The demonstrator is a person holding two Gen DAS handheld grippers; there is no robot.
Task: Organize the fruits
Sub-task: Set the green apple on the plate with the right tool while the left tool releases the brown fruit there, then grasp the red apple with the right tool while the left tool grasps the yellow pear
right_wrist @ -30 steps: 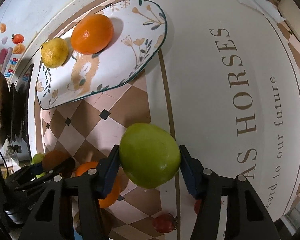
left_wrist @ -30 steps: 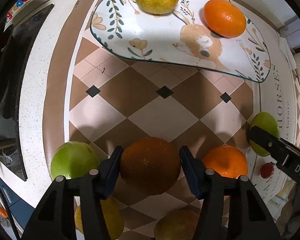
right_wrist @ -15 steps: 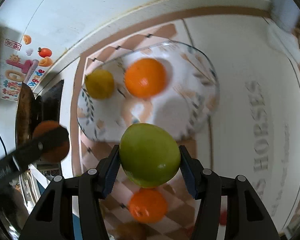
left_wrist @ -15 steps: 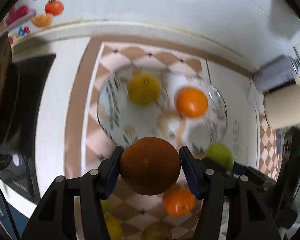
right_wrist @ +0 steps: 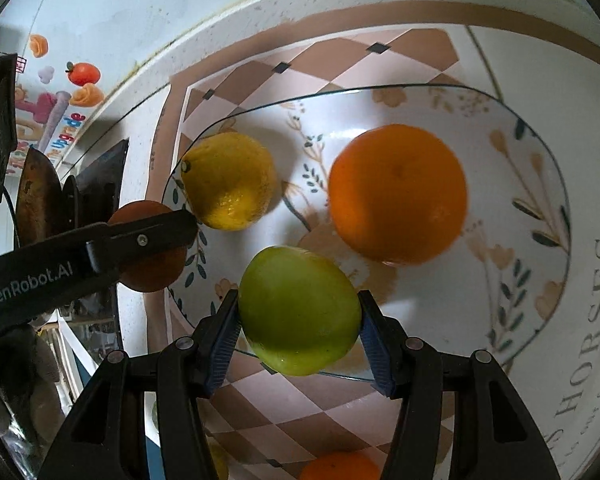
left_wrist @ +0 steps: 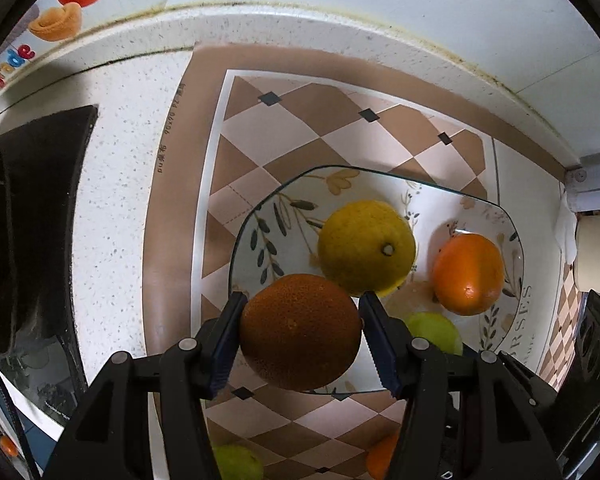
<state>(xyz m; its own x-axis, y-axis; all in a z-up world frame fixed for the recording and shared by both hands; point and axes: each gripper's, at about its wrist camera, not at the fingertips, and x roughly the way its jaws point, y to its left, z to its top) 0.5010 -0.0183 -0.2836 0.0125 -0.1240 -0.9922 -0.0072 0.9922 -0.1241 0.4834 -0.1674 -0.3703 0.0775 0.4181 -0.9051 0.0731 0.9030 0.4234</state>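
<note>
Both fruits are in the air over the plate (right_wrist: pixel 548 184), so this looks like the carry-and-place step of sorting fruit onto it. The left gripper (left_wrist: pixel 300 336) has its jaws clamped on a dark brownish orange (left_wrist: pixel 300 330), which hangs over the plate's near left edge, just in front of the yellow citrus (left_wrist: pixel 366 246) lying on the plate. The right gripper (right_wrist: pixel 298 322) has its jaws clamped on a green fruit (right_wrist: pixel 298 310), poised above the plate's near edge, with the bright orange (right_wrist: pixel 398 194) resting further in towards the right. The plate sits on a checked mat (left_wrist: pixel 300 128) on the counter (left_wrist: pixel 116 184). More fruit lies on the mat nearer the cameras. Next, each fruit needs lowering into a free patch of plate; the near middle looks open, though the two grippers are close together, so setting down one at a time seems wise before the jaws part.
</note>
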